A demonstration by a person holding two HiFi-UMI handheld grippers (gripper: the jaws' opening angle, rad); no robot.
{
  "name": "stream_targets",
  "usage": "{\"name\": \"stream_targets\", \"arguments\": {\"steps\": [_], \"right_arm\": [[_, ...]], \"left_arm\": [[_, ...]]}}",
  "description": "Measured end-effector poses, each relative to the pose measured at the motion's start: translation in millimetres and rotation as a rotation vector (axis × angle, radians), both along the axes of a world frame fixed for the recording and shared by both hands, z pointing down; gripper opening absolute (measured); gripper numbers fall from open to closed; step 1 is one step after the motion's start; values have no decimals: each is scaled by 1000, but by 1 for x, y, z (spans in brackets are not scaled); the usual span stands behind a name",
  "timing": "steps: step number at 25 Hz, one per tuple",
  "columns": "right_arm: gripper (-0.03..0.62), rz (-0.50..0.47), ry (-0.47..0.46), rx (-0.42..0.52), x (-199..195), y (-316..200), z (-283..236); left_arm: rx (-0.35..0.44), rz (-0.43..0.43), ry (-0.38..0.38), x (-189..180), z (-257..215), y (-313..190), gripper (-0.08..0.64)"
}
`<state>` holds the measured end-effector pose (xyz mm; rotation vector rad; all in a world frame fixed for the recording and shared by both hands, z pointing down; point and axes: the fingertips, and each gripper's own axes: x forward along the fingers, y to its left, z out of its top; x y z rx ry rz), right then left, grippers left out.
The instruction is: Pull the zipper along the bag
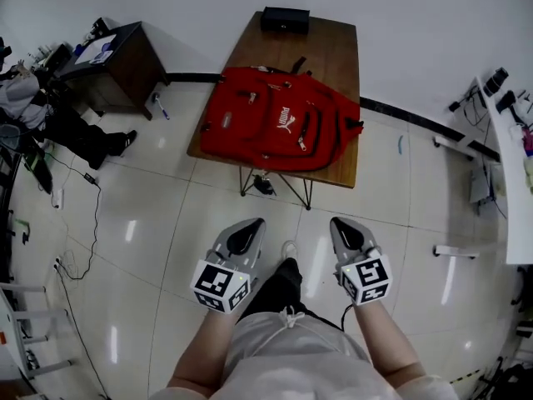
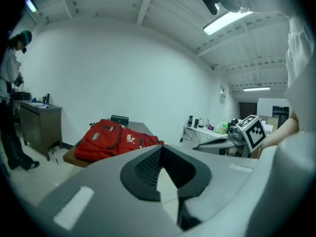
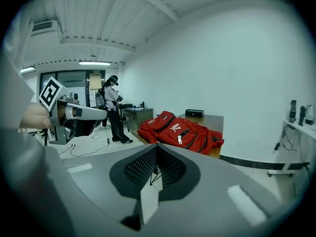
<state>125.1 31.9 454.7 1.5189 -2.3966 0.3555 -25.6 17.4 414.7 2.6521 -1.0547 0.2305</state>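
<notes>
A red backpack [image 1: 279,123] lies flat on a small wooden table [image 1: 333,48], front pockets up, with a pale zipper pull [image 1: 301,144] on its front. Both grippers hang low by my body, well short of the table. My left gripper [image 1: 250,223] and right gripper [image 1: 341,222] each have jaws meeting at the tip, holding nothing. The left gripper view shows the backpack [image 2: 116,137] far beyond my left gripper [image 2: 160,148]. In the right gripper view the backpack [image 3: 180,130] lies ahead of my right gripper [image 3: 156,146], and the pull [image 3: 179,139] shows.
A black box [image 1: 285,19] sits at the table's far end. A dark cabinet [image 1: 117,61] and a person [image 1: 50,115] are at the left, cables [image 1: 83,223] trail on the tiled floor, and a white desk [image 1: 508,165] runs along the right.
</notes>
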Motion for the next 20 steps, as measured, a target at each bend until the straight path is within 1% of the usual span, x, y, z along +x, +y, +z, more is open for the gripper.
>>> {"name": "stream_targets", "arguments": {"steps": [4, 7, 13, 16, 18, 20], "right_arm": [[6, -10, -26, 64, -24, 51, -32], [6, -8, -36, 98, -37, 78, -49], [6, 31, -47, 150, -64, 102, -76], [6, 62, -39, 181, -83, 107, -89], [6, 78, -38, 195, -100, 112, -95], [6, 94, -28, 201, -117, 118, -101]], "left_arm": [[48, 8, 30, -12, -26, 48, 8], [82, 26, 52, -20, -42, 74, 6], [115, 72, 104, -50, -71, 94, 6], [156, 110, 75, -69, -83, 98, 6], [153, 140, 53, -82, -86, 102, 6], [145, 164, 48, -96, -88, 108, 6]]}}
